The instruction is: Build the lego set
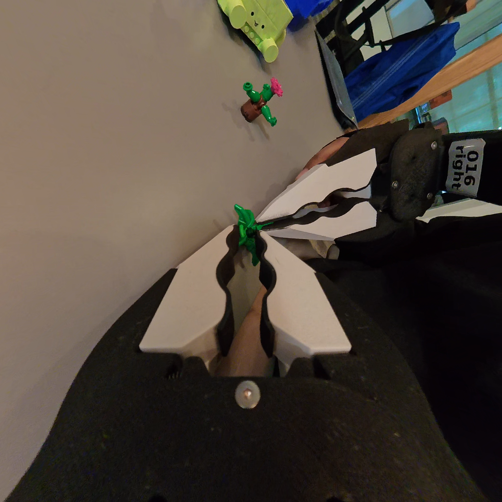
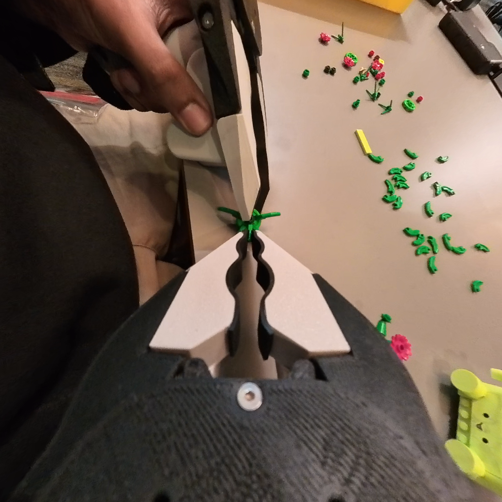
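Both tools meet at one small green leaf assembly (image 1: 247, 232), held in the air above the table (image 1: 108, 135) near the middle of each frame. The left hand-held gripper (image 1: 245, 231) is nearly closed, its tips pinching the leafy cluster, while the right hand-held gripper (image 2: 249, 239) is closed on a thin stem sticking out of it. The piece looks featherlight, hard and slick, with slender fronds that would likely flex or pop off; the hub or stem seems the safer hold. Exactly where the two parts join is hidden by the fingertips. Loose green curved pieces (image 2: 423, 206) scatter at right of the right wrist view, and a lime-green figure (image 1: 258, 24) is cut off at the upper edge.
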### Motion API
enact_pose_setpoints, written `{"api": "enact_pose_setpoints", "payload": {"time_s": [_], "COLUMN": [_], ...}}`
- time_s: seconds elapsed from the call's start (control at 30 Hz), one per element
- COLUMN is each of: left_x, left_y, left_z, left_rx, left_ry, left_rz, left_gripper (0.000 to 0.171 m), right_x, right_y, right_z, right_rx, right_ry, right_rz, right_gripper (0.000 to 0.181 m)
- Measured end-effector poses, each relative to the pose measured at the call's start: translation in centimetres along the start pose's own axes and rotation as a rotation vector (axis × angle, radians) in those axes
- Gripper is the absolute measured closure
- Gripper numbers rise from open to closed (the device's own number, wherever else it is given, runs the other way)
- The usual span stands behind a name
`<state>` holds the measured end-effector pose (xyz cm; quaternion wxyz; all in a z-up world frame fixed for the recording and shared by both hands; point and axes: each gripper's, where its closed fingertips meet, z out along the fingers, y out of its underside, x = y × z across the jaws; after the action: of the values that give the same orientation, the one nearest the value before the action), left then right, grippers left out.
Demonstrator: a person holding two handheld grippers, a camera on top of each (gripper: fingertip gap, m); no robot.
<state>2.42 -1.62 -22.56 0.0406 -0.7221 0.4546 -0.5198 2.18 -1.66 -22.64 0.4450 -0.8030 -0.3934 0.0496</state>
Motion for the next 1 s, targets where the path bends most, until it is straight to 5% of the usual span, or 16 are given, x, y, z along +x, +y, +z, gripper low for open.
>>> {"api": "enact_pose_setpoints", "payload": {"time_s": [0.23,0.63,1.0], "left_x": [0.5,1.4,0.2], "left_y": [-0.2,-0.3,0.3], "left_z": [-0.1,0.2,0.7], "left_rx": [0.017,0.012,-0.028], "left_ry": [0.004,-0.127,-0.167], "left_rz": [0.037,0.361,0.291], "left_gripper": [0.164,0.165,0.151], "right_x": [0.0,0.2,-0.1], "right_y": [-0.1,0.8,1.0], "right_z": [-0.4,-0.7,-0.5], "right_rx": [0.015,-0.011,-0.026], "right_ry": [0.011,0.022,0.034], "right_rz": [-0.007,-0.019,-0.058], "right_gripper": [0.180,0.180,0.180]}}
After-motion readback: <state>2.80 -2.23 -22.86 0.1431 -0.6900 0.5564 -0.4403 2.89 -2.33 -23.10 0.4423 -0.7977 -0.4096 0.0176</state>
